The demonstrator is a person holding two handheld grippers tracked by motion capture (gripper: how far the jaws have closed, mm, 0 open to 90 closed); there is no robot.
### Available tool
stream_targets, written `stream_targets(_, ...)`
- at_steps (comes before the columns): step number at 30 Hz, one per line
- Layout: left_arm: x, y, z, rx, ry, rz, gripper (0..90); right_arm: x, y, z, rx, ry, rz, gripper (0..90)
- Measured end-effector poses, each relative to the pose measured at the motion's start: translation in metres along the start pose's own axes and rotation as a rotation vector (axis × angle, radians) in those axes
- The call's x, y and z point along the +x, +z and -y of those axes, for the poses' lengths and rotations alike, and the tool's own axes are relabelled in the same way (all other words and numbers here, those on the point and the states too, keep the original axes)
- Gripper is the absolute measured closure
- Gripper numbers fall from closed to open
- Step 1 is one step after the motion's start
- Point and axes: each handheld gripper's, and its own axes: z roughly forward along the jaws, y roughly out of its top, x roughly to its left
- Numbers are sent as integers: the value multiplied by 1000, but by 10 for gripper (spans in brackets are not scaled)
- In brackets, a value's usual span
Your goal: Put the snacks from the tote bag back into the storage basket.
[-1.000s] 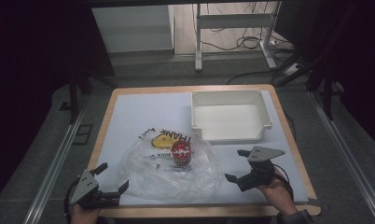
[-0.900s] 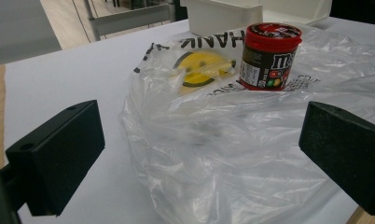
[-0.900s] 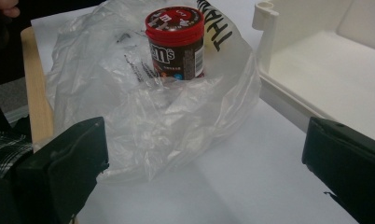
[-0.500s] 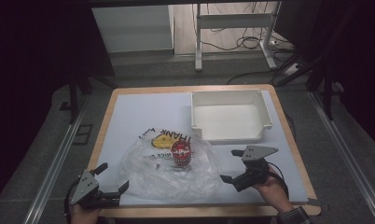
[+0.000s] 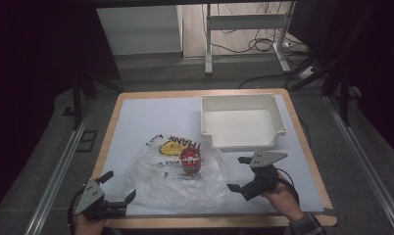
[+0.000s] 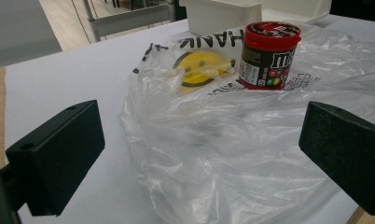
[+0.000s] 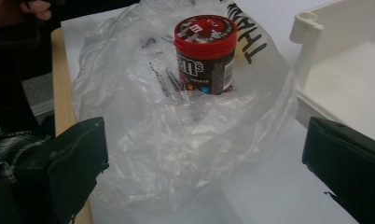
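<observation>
On the worktop (image 5: 136, 122) between both wide-open grippers (image 5: 108, 192) (image 5: 240, 173) sits a candy jar (image 5: 190, 161) in a thin bag (image 5: 178, 178). Film looks light, floppy and slippery, so I'd pinch a bunched edge, not the smooth middle.

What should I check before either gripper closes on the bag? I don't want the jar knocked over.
1. Jar upright, red lid on: ok.
2. Jar's place: it stands at the plastic bag; whether inside or on top of it: cannot tell.
3. Left gripper open, jaws apart at the bag's near-left edge: ok.
4. Right gripper open, jaws apart beside the bag's right edge: ok.
5. Neither gripper touching the bag yet: ok, by the high view.
6. White tray empty, apart from the bag: ok.
</observation>
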Motion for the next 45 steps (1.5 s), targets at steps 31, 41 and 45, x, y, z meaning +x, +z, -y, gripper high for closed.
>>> stream_targets(31, 0, 0, 0, 3, 4, -2, 0, 3, 25, -16, 41, -10, 20, 8)
stream_targets(41, -1, 0, 0, 4, 7, -1, 0, 4, 37, -21, 96, -1, 20, 9)
stream_targets(45, -1, 1, 0, 6, 10, -1, 0, 5, 42, -22, 114, -18, 25, 8)
